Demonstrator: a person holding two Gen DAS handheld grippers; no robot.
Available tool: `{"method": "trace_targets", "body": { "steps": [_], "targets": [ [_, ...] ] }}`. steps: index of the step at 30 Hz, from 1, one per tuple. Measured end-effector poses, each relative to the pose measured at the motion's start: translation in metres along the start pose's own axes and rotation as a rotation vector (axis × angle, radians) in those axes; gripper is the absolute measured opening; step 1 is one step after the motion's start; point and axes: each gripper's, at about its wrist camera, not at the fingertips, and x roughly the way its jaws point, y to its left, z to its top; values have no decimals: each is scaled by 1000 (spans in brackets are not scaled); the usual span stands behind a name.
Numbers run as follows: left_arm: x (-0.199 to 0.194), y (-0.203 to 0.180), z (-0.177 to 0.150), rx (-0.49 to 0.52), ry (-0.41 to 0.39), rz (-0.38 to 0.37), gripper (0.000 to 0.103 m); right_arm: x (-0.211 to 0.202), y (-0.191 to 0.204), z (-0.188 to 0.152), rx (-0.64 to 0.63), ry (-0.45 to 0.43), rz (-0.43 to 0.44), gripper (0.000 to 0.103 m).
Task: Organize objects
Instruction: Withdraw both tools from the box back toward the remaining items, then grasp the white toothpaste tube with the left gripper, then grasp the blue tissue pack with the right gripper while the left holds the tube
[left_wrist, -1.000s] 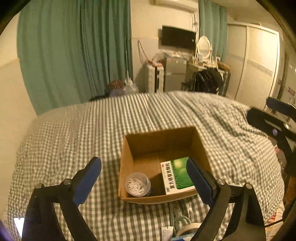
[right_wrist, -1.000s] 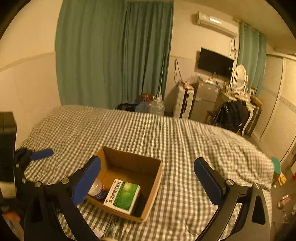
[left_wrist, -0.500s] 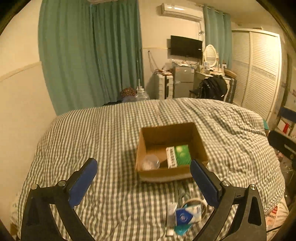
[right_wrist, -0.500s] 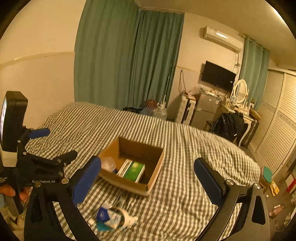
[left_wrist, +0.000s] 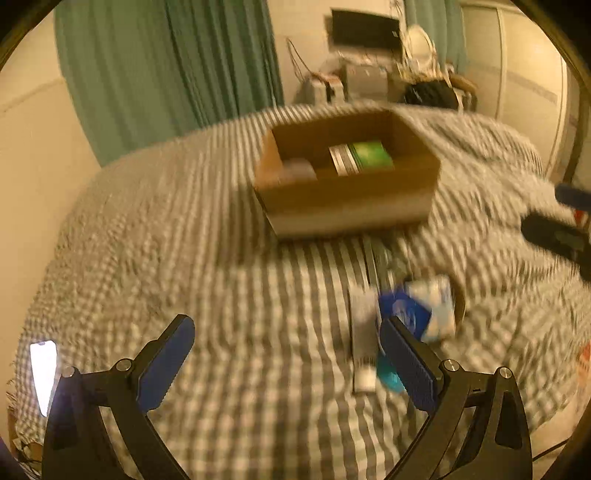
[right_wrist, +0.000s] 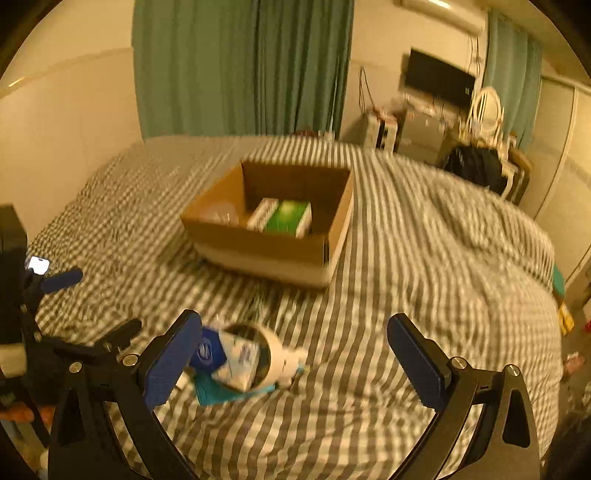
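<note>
Both grippers hang above the bed (right_wrist: 424, 236) with fingers spread wide and nothing between them: left gripper (left_wrist: 286, 356), right gripper (right_wrist: 295, 354). Nearest lies the loose pile (right_wrist: 236, 358), on the checked cover on the near side of the box, close to the left finger of the right gripper; motion blur hides detail. It appears to hold a blue-and-white packet (left_wrist: 424, 310), a white tape roll (right_wrist: 271, 354), a narrow white tube (left_wrist: 362, 347) and a teal piece (right_wrist: 218, 393) underneath. Judged handling: the packet is light and soft and will crumple, so pinch it across its flat faces; the roll is light, stiff and round, so grip it across the rim or through the wall; the tube is slim, so close across its short axis. The soft cover will give under pressure. Beyond the pile stands the open cardboard box (right_wrist: 258, 247), well apart from the fingers, holding a green-and-white carton (right_wrist: 286, 218) and a clear tub (right_wrist: 221, 214)
</note>
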Motion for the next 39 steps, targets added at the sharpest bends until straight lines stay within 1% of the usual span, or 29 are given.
{"method": "trace_targets", "body": {
  "steps": [5, 8, 10, 11, 12, 14, 15, 17, 18, 21, 23, 27, 30, 35, 39],
  "targets": [
    [32, -27, -27, 41, 96, -91, 103, 15, -3, -9, 10, 36, -6, 101],
    [47, -37, -30, 60, 126, -118, 98, 22, -5, -11, 15, 48, -9, 101],
    [54, -40, -29, 68, 141, -137, 93, 25, -6, -12, 18, 56, -10, 101],
    [58, -42, -28, 71, 142, -145, 93, 26, -7, -12, 21, 61, -10, 101],
    [63, -44, -26, 80, 140, -154, 90, 28, -7, -13, 22, 63, -12, 101],
    [70, -48, -26, 97, 139, -160, 77, 30, -7, -14, 22, 70, -12, 101],
    [76, -49, -27, 103, 148, -168, 66, 30, -7, -14, 21, 71, -13, 101],
    [78, -46, -28, 86, 157, -198, 52, 29, -6, -13, 18, 68, -14, 101],
    [76, -42, -27, 76, 150, -213, 26, 29, -5, -13, 17, 67, -13, 101],
    [68, -33, -26, 56, 141, -223, 25, 26, 0, -12, 9, 63, -10, 101],
    [57, -26, -26, 46, 124, -218, 25, 23, 6, -12, -2, 56, -3, 101],
    [34, -4, -24, 19, 76, -171, 25, 20, 19, -12, -22, 55, 22, 101],
    [24, 15, -22, -9, 61, -124, 25, 21, 35, -14, -48, 66, 46, 101],
    [24, 31, -21, -51, 61, -84, 25, 34, 60, -24, -87, 111, 78, 101],
    [27, 35, -24, -69, 69, -89, 25, 50, 72, -30, -99, 156, 96, 101]
  ]
}}
